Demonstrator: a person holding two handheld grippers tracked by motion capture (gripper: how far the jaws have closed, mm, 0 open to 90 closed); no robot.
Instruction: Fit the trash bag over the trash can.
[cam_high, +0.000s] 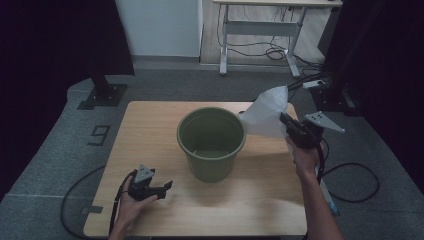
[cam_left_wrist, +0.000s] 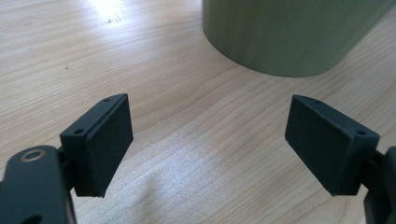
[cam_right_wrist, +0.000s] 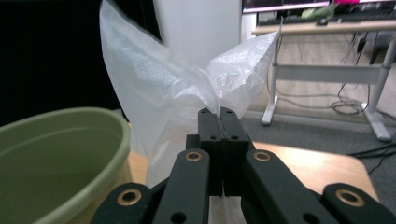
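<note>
A green bucket (cam_high: 211, 139) stands upright in the middle of the wooden table (cam_high: 150, 130). To its right, my right gripper (cam_high: 286, 121) is shut on a thin white plastic bag (cam_high: 267, 114), which it holds up above the table near the bucket's rim. In the right gripper view the bag (cam_right_wrist: 173, 88) billows up from the pinched jaws, with the bucket (cam_right_wrist: 56, 154) at lower left. My left gripper (cam_high: 167, 187) rests low at the table's front left, open with nothing between its pads (cam_left_wrist: 109, 144). The bucket's wall (cam_left_wrist: 285, 32) stands just ahead of it.
Beyond the table stands a white desk frame (cam_high: 260, 30) with cables on the floor. Black stands and curtains flank both sides. A cable (cam_high: 350, 180) trails from the right gripper over the table's right edge onto the grey carpet.
</note>
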